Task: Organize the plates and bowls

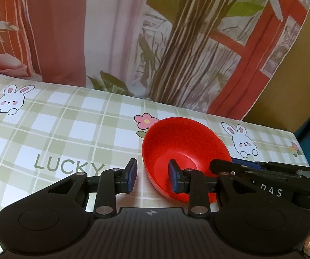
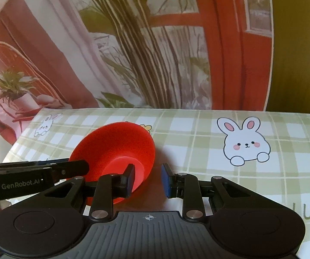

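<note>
A red bowl (image 1: 183, 151) sits on the green checked tablecloth (image 1: 68, 133). My left gripper (image 1: 152, 177) is open, with the bowl's left rim between its fingers: the right finger is inside the bowl, the left finger outside. In the right wrist view the same red bowl (image 2: 116, 149) has its right rim between the open fingers of my right gripper (image 2: 147, 180): the left finger is inside, the right finger outside. Each gripper shows in the other's view, the right one (image 1: 252, 168) and the left one (image 2: 36, 172), both reaching over the bowl.
The tablecloth carries rabbit prints (image 2: 245, 142) and the word LUCKY (image 1: 68, 166). A printed curtain backdrop (image 1: 155, 43) hangs right behind the table's far edge. The table's right end (image 1: 299, 146) lies near the bowl.
</note>
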Tool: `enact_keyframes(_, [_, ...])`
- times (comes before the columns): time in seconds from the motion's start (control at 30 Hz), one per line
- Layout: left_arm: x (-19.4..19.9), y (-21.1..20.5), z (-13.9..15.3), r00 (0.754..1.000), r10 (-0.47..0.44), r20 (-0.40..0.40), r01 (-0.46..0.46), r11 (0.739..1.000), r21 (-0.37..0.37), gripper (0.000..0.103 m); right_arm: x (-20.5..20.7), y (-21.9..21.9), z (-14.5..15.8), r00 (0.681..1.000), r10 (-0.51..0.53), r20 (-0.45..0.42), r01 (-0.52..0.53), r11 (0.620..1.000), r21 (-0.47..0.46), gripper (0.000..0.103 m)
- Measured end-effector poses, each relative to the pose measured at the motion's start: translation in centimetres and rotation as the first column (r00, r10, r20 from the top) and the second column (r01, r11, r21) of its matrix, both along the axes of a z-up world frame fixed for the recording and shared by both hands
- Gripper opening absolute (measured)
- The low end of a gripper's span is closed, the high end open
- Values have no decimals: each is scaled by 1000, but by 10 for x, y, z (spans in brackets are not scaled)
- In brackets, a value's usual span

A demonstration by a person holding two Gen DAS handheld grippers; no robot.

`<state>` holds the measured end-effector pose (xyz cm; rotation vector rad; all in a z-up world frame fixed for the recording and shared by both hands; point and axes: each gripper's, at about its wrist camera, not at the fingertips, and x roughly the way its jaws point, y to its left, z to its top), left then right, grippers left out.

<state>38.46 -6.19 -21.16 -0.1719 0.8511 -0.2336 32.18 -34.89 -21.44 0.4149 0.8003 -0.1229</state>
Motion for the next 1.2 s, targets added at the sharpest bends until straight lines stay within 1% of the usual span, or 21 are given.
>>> enact_keyframes(0.03, [1, -1, -1, 1000, 0, -7, 0, 1000, 1, 20, 1, 0, -1, 1000, -1, -1, 1, 1000, 2, 24])
enact_keyframes(0.07, [1, -2, -2, 1000, -3, -17, 3, 1000, 5, 16, 1, 0, -2, 1000, -2, -3, 2, 1000, 3, 22])
enact_keyframes(0.1, [1, -2, -3, 1000, -7, -22, 8, 1000, 8, 15, 2, 0, -3, 1000, -3, -4, 3, 1000, 6, 18])
enact_keyframes(0.17, [-1, -4, -2, 1000, -17, -16, 17, 1000, 19, 15, 1, 0, -3, 1000, -8, -1, 8, 1000, 16, 16])
enact_keyframes(0.2, [-2, -5, -1, 1000, -24, -14, 25, 999, 26, 15, 1, 0, -3, 1000, -10, 1, 10, 1000, 23, 12])
enact_keyframes(0.23, [-3, -5, 0, 1000, -27, -13, 28, 999, 30, 15, 1, 1, -3, 1000, -12, 0, 12, 999, 31, 11])
enact_keyframes(0.33, [-7, -3, 4, 999, -30, -17, 31, 999, 23, 15, -2, 0, -2, 1000, -24, 4, 24, 999, 40, 10])
enact_keyframes(0.47, [-16, -3, 13, 999, -37, -1, 37, 999, 27, 15, -9, 2, 6, 1000, -22, 15, 21, 999, 37, 10])
enact_keyframes(0.63, [-32, -3, 29, 999, -45, 13, 45, 998, 32, 16, -18, 7, 21, 999, -20, 28, 19, 1000, 22, 10])
enact_keyframes(0.8, [-53, -1, 47, 998, -59, 31, 57, 997, 57, 17, -31, 14, 42, 998, -24, 53, 23, 1000, 20, 9])
enact_keyframes(1.03, [-84, 6, 73, 996, -51, 70, 45, 996, 79, 17, -55, 32, 69, 996, -16, 90, 15, 1000, 5, 9])
enact_keyframes(1.2, [-105, 8, 88, 996, -38, 79, 31, 995, 90, 17, -75, 42, 86, 993, -22, 117, 22, 1000, 4, 9])
